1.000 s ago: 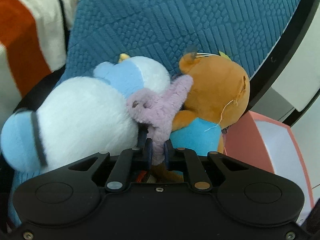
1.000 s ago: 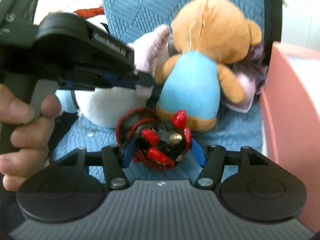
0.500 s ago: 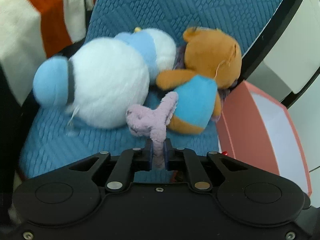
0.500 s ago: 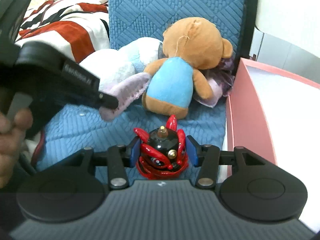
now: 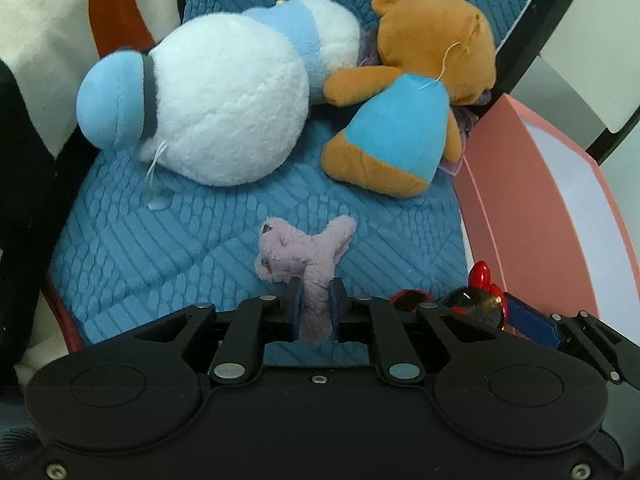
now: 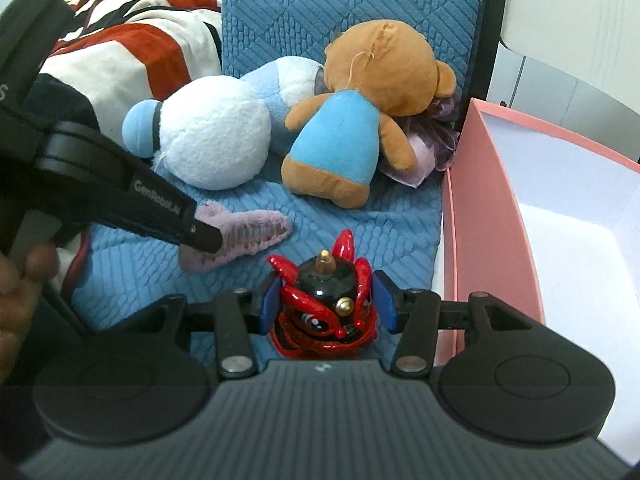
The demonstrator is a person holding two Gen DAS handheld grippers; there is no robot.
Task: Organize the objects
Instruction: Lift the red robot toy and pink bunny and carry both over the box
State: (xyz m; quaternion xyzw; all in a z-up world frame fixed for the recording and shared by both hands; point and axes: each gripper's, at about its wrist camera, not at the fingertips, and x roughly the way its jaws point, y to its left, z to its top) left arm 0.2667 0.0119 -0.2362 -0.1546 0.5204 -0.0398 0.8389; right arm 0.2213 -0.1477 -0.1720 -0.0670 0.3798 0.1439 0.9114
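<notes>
We have the left gripper (image 5: 315,303) clamped on a small lilac plush toy (image 5: 306,256) over the front edge of the blue seat cushion (image 5: 168,236). Our right gripper (image 6: 325,307) pinches a red-and-black figurine (image 6: 324,308) near the cushion's front right corner, beside the pink box (image 6: 492,240).

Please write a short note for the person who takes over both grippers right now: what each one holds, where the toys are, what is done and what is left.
Left gripper: shut on the small purple plush, held above the blue seat cushion.
Right gripper: shut on the red and black lion-head toy, beside the pink box.
On the cushion: white and blue plush and brown teddy bear, lying touching each other.
Done: two toys picked up.
Left: the box interior in view holds nothing; probably both held toys go there, then the two plushes.
</notes>
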